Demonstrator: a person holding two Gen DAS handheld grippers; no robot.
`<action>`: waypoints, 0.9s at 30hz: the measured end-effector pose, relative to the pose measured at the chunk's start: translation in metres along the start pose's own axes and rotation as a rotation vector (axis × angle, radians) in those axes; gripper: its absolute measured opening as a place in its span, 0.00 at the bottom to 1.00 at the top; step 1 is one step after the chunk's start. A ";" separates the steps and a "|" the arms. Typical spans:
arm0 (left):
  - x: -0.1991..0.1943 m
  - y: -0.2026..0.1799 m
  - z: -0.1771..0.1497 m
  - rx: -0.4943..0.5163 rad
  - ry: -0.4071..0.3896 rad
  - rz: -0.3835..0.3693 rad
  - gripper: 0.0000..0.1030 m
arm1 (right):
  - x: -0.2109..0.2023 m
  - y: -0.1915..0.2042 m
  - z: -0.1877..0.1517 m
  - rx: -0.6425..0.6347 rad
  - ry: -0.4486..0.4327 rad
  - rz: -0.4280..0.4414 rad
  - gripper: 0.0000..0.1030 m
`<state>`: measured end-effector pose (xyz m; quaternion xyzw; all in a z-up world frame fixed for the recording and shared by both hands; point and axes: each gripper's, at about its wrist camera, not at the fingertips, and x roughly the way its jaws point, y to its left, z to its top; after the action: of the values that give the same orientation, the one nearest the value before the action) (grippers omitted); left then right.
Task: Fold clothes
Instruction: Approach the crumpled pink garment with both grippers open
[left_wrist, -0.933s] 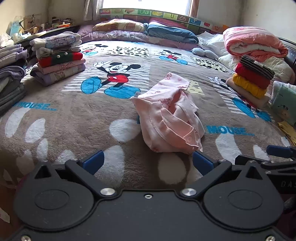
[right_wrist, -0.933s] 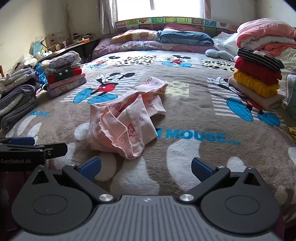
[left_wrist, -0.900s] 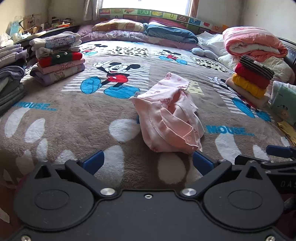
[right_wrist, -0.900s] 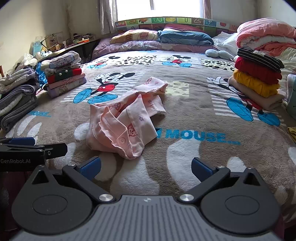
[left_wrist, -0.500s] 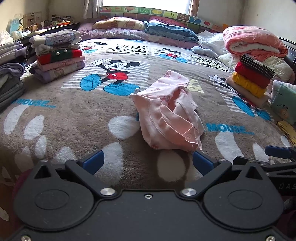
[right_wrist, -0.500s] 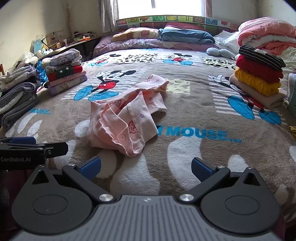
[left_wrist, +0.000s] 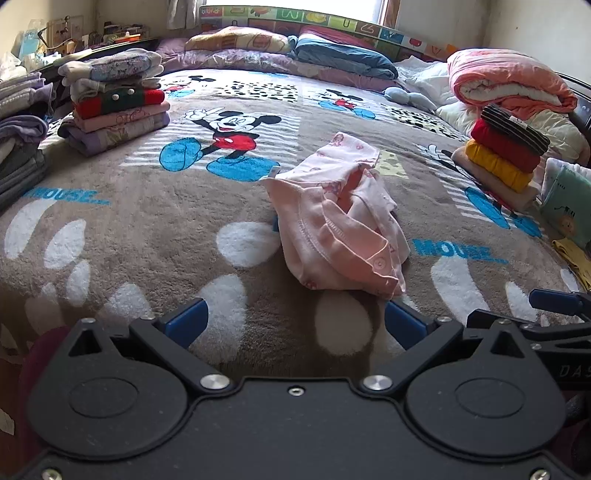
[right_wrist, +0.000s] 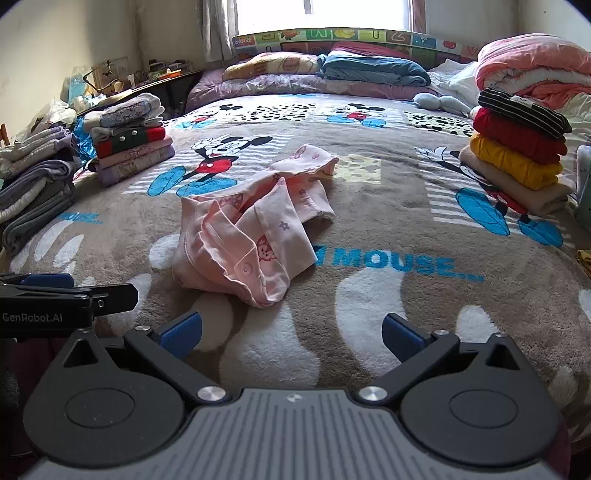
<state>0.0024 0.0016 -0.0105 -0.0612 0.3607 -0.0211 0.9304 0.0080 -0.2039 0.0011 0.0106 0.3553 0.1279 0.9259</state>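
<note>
A crumpled pink baby garment (left_wrist: 340, 221) (right_wrist: 255, 236) with snap buttons lies in a heap on the brown cartoon-mouse blanket (left_wrist: 147, 236) (right_wrist: 406, 229) in the middle of the bed. My left gripper (left_wrist: 295, 323) hovers open just short of the garment's near edge, with nothing between its blue fingertips. My right gripper (right_wrist: 291, 332) is open too, a little nearer than the garment and to its right. Each gripper shows at the edge of the other's view.
A stack of folded clothes (left_wrist: 114, 103) (right_wrist: 129, 136) sits at the left of the bed, with grey piles (right_wrist: 33, 199) further left. A second folded stack (left_wrist: 506, 162) (right_wrist: 517, 155) stands at the right. Pillows and rolled quilts (left_wrist: 506, 85) line the headboard.
Both grippers have moved slightly forward toward the pink garment, which looks a little nearer and lower in each view. Both stay open; the garment has not moved.
</note>
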 end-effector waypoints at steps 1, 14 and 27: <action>0.000 0.000 0.000 -0.001 0.001 -0.001 1.00 | 0.000 0.000 0.000 0.000 0.000 0.000 1.00; 0.002 0.001 0.000 -0.007 0.009 -0.004 1.00 | 0.003 0.000 -0.002 -0.002 0.008 0.004 1.00; 0.004 0.001 -0.001 -0.009 0.014 -0.010 1.00 | 0.005 -0.002 -0.001 0.002 0.013 0.005 1.00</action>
<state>0.0053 0.0020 -0.0139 -0.0669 0.3672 -0.0244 0.9274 0.0108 -0.2047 -0.0033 0.0113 0.3612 0.1300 0.9233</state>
